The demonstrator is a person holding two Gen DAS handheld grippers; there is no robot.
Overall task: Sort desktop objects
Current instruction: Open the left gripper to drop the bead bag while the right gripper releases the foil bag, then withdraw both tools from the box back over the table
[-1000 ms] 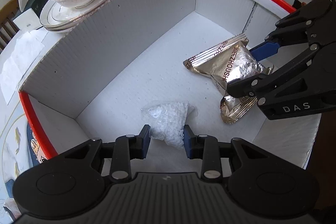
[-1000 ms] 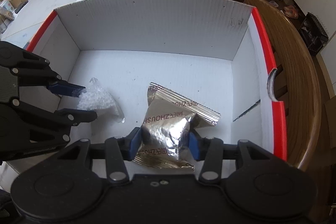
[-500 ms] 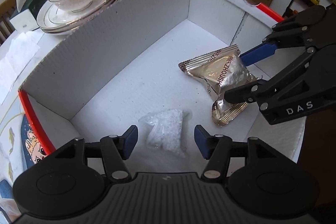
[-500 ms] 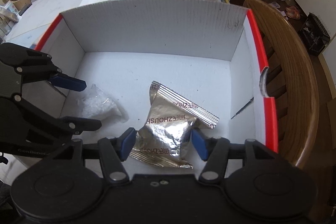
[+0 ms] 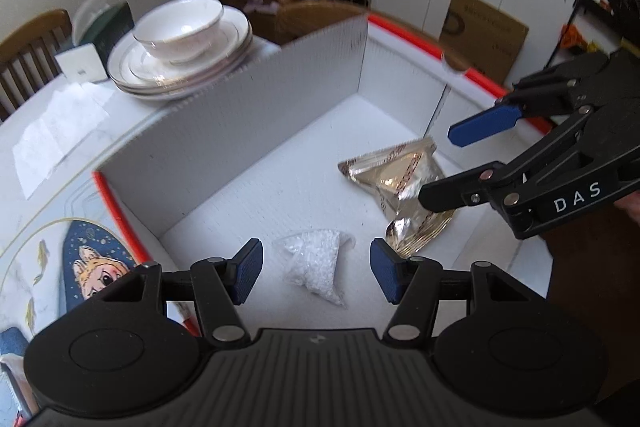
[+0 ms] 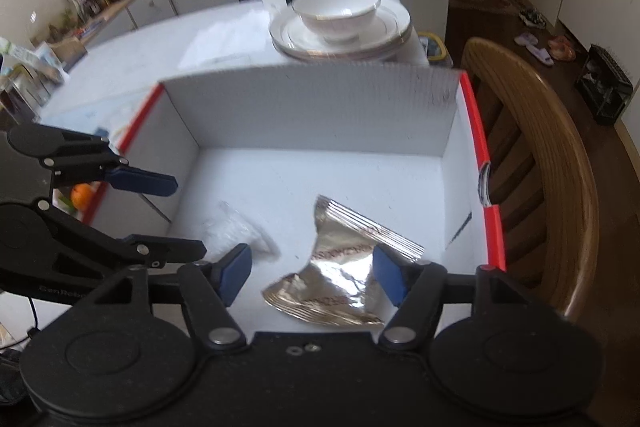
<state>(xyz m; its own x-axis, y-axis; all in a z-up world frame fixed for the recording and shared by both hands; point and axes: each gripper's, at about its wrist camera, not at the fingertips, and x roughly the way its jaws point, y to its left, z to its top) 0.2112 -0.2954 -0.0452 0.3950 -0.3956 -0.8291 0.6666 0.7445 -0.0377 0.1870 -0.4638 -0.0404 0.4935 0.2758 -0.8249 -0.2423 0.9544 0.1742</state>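
Observation:
A white cardboard box with a red rim holds two things on its floor. A small clear bag of white granules lies under my left gripper, which is open, its blue pads apart from the bag. A silver foil snack packet lies below my right gripper, whose jaws are opening and stand clear of the foil. The right gripper also shows at the right of the left wrist view, above the foil packet. The left gripper shows at the left of the right wrist view, above the granule bag.
A stack of white plates with a bowl stands on the table behind the box. A wooden chair is close to the box's right side. Papers and a cartoon placemat lie left of the box.
Both grippers let go of their loads and rose. The left jaws spread off the granule bag and the right jaws off the foil packet; both items now lie on the box floor.

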